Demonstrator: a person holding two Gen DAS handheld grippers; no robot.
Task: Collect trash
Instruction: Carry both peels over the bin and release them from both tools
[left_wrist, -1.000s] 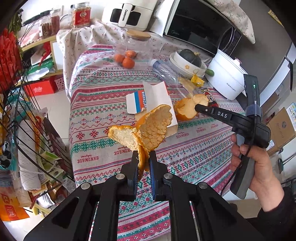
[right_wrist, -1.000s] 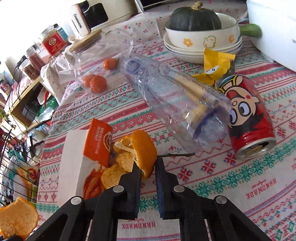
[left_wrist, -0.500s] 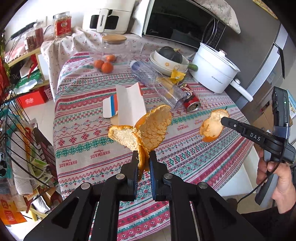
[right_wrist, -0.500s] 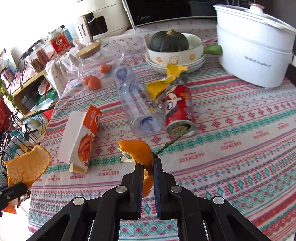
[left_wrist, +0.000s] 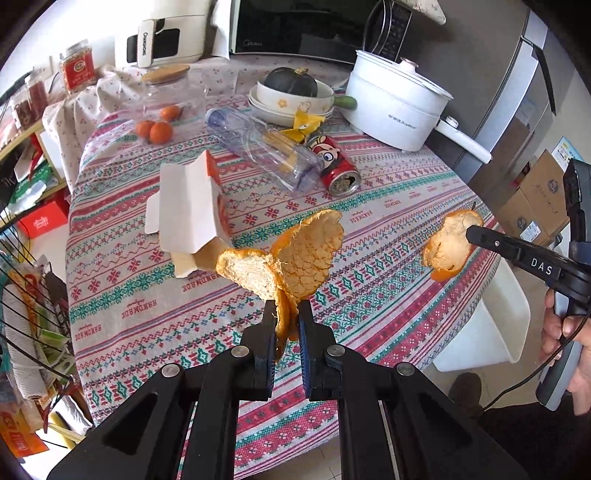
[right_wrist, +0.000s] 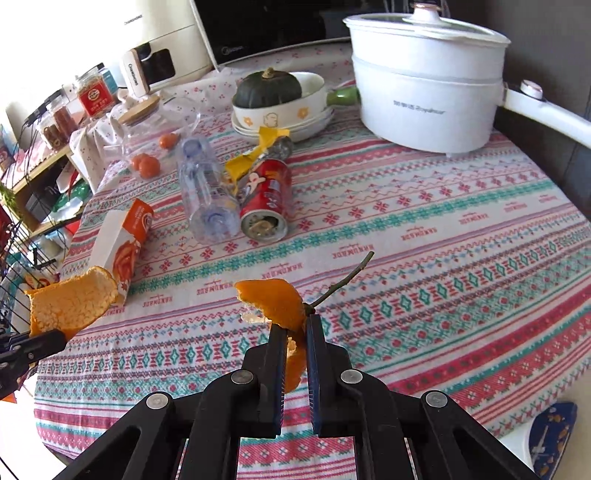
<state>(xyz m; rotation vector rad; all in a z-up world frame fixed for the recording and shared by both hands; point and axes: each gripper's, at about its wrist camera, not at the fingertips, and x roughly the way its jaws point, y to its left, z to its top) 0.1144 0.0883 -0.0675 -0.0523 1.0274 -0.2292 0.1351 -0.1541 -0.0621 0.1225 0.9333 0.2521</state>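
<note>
Patterned "HANDMADE" cloth (left_wrist: 140, 310) covers a cluttered kitchen table. Left gripper (left_wrist: 287, 317), nearly closed, pinches a big peel (left_wrist: 291, 258) above the table; right gripper (right_wrist: 296, 328), likewise nearly closed, pinches a smaller peel (right_wrist: 275, 301) with a twig. Both grips are thin edge holds, so a jolt could drop either peel. Bottle (left_wrist: 266, 147), can (left_wrist: 336, 166) and carton (left_wrist: 188, 206) remain. Right gripper reads "DAS"; an appliance (left_wrist: 162, 38) behind reads "CHANGHONG".

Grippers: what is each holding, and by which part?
Left gripper pinches a big peel by its lower edge. Right gripper pinches a stemmed peel by its lower flap.
</note>
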